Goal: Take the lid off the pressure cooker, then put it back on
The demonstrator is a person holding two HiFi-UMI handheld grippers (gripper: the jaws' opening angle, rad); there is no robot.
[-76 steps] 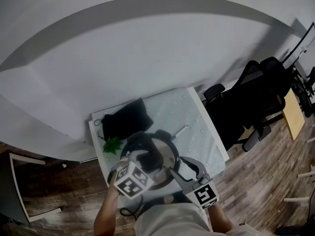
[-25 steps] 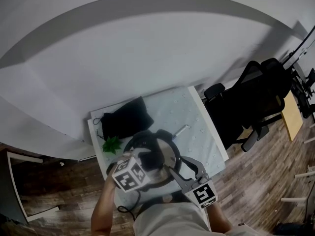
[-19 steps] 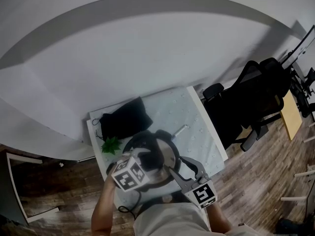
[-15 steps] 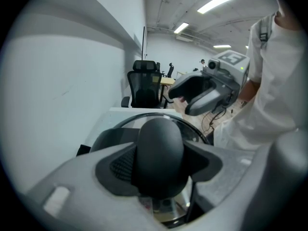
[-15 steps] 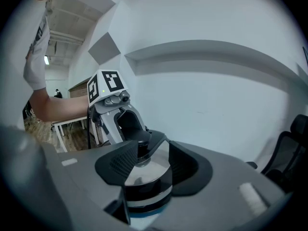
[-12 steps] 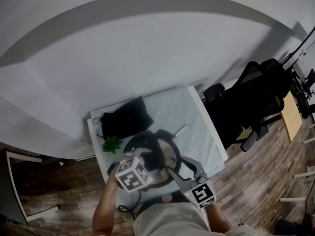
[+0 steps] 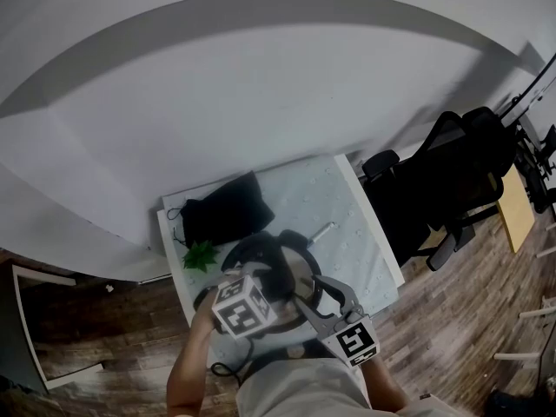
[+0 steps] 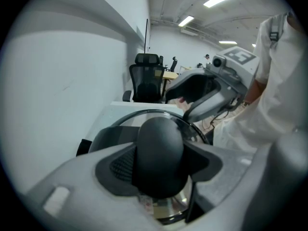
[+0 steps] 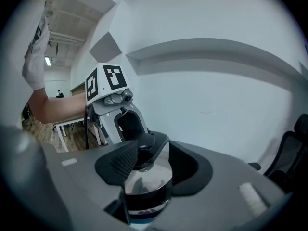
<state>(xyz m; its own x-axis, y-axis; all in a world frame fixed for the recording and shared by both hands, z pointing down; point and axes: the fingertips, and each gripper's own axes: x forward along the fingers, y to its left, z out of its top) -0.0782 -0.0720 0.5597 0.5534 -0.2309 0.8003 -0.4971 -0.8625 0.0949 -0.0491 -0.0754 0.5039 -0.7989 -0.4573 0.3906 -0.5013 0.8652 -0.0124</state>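
At the worktop's (image 7: 352, 200) near edge, the left gripper (image 7: 272, 278) is clenched on the lid knob (image 8: 159, 146), and the right gripper (image 7: 309, 290) grasps the cooker (image 9: 147, 186) at its right side.

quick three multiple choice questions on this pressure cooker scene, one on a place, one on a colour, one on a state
1. Where is the bag?
A on the table
B in a drawer
C on a shelf

2. The knob is:
A red
B black
C white

3. The left claw is:
A open and empty
B shut on the knob
C holding the bag

Answers:
1 A: the head view shows it lying on the tabletop's far left part.
2 B: it looks plain black in the left gripper view.
3 B: both pads press its sides.
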